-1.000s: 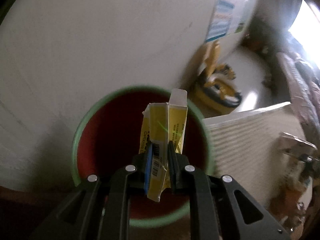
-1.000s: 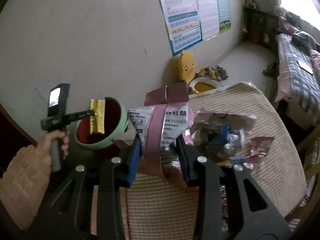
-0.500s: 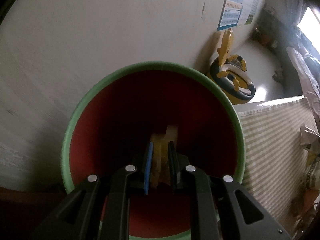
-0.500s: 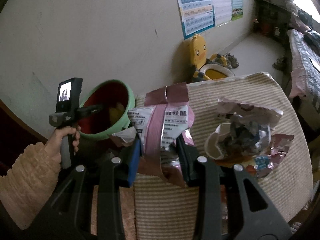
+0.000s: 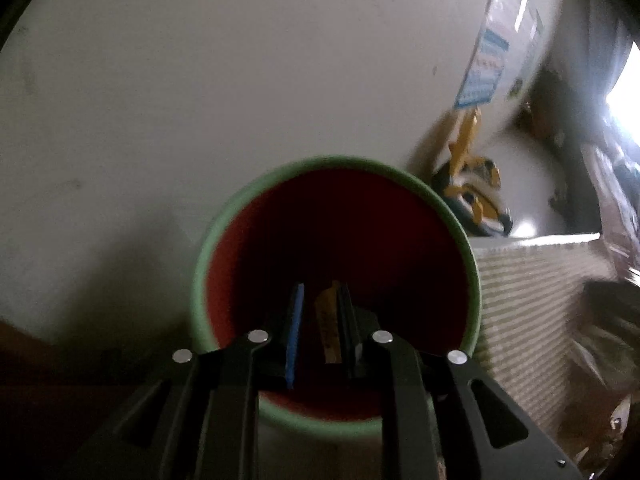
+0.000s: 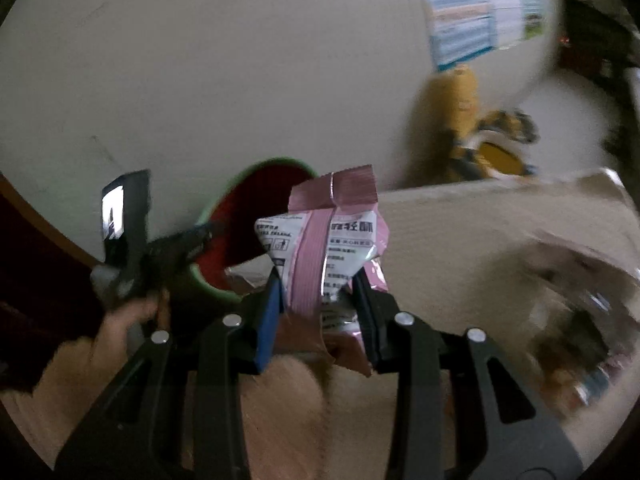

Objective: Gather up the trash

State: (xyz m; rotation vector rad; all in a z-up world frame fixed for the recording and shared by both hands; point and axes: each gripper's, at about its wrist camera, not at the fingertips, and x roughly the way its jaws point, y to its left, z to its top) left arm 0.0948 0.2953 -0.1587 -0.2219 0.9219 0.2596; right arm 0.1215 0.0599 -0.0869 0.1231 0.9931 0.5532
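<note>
A green bin (image 5: 320, 160) with a dark red inside stands against the wall. My left gripper (image 5: 320, 292) points down into its mouth. The jaws are opening. A yellow wrapper (image 5: 328, 320) hangs between them, lying against the right finger (image 5: 346, 320) with a gap to the blue pad (image 5: 296, 320). In the right wrist view my right gripper (image 6: 318, 276) is shut on a crumpled pink and white snack wrapper (image 6: 320, 240), held just right of the bin (image 6: 224, 196). A hand (image 6: 132, 316) holds the left gripper (image 6: 208, 230) at the bin's rim.
A table with a striped cloth (image 6: 460, 232) lies to the right of the bin, with a blurred pile of more wrappers (image 6: 580, 320) on it. A yellow duck potty (image 6: 480, 136) sits on the floor behind. Posters (image 6: 464, 12) hang on the wall. A sleeve (image 6: 280, 400) crosses below my right gripper.
The left gripper carried the yellow wrapper into the bin, then drew back a little, and its jaws have parted. The right gripper has swung left towards the bin with the pink wrapper.
</note>
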